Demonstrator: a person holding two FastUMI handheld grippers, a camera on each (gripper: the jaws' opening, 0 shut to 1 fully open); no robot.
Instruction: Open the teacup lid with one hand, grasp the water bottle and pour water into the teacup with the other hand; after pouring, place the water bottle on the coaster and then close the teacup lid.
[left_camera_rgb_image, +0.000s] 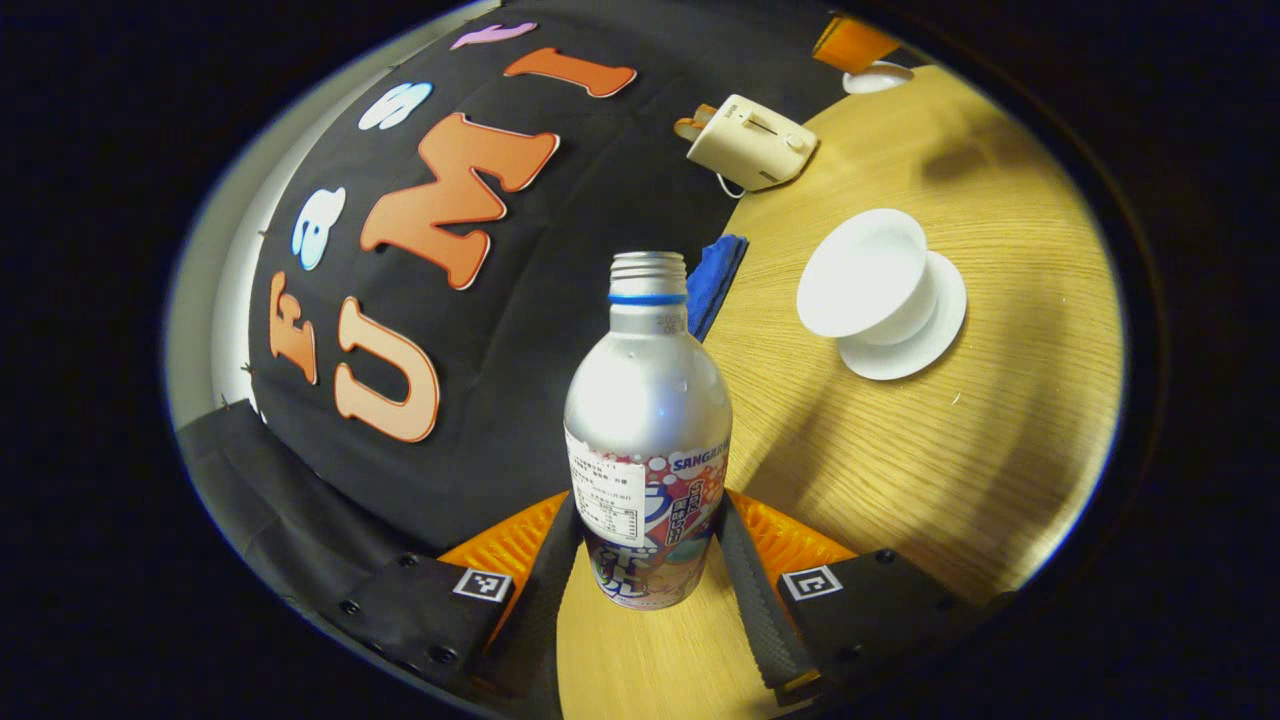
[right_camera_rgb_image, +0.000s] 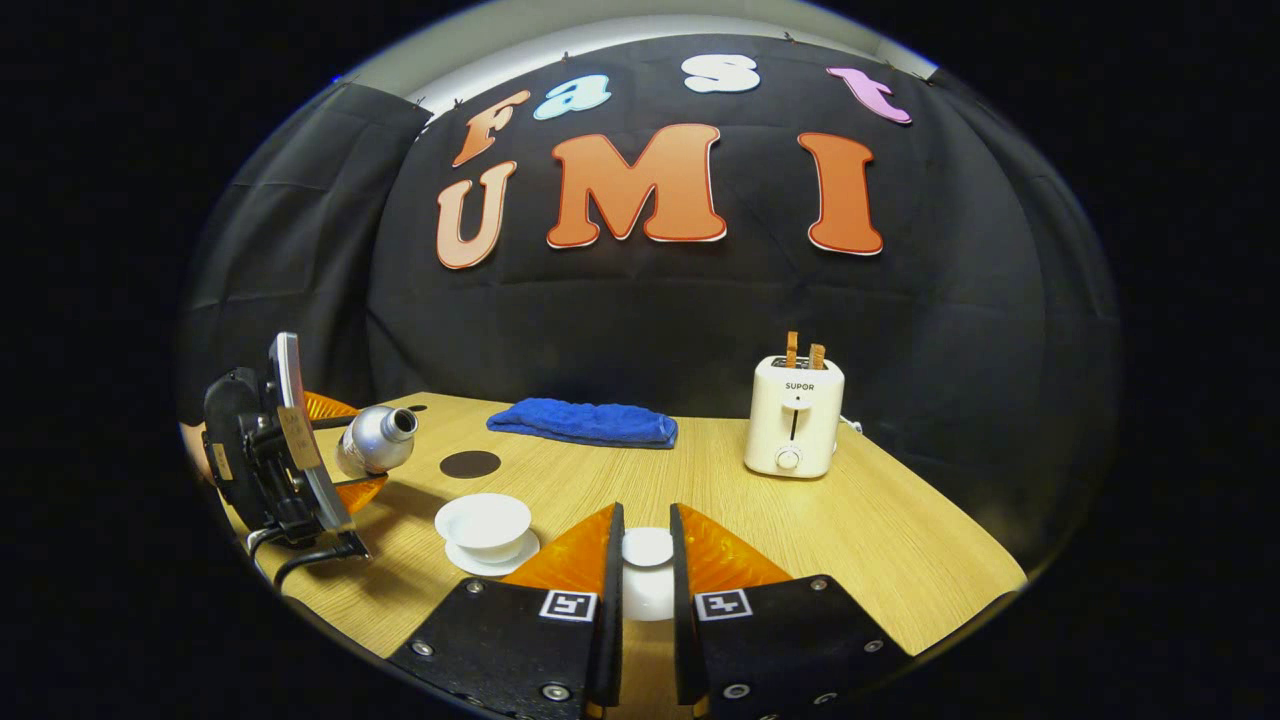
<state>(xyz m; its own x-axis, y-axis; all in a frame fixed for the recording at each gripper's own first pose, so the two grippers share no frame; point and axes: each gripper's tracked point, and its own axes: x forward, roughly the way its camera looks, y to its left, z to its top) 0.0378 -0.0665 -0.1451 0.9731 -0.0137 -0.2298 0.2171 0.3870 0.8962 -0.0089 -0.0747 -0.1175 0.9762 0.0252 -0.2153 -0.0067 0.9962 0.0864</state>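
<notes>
Staged recording booth, not a real kitchen: black cloth wall (right_camera_rgb_image: 650, 320) behind a bare wood table (right_camera_rgb_image: 880, 540), with kitchen props laid out on it: toaster (right_camera_rgb_image: 795, 415), blue towel (right_camera_rgb_image: 585, 422), teacup (right_camera_rgb_image: 483, 522), coaster (right_camera_rgb_image: 470, 464).

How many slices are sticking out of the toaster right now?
2: both slices stand side by side in the top of the toaster, at the table's back right.

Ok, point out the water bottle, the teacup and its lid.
water bottle (left_camera_rgb_image: 648, 400), left gripper view, bare shoulder.
teacup (right_camera_rgb_image: 483, 520), right gripper view, inside of bowl.
lid (right_camera_rgb_image: 647, 547), right gripper view, knob top.
</notes>
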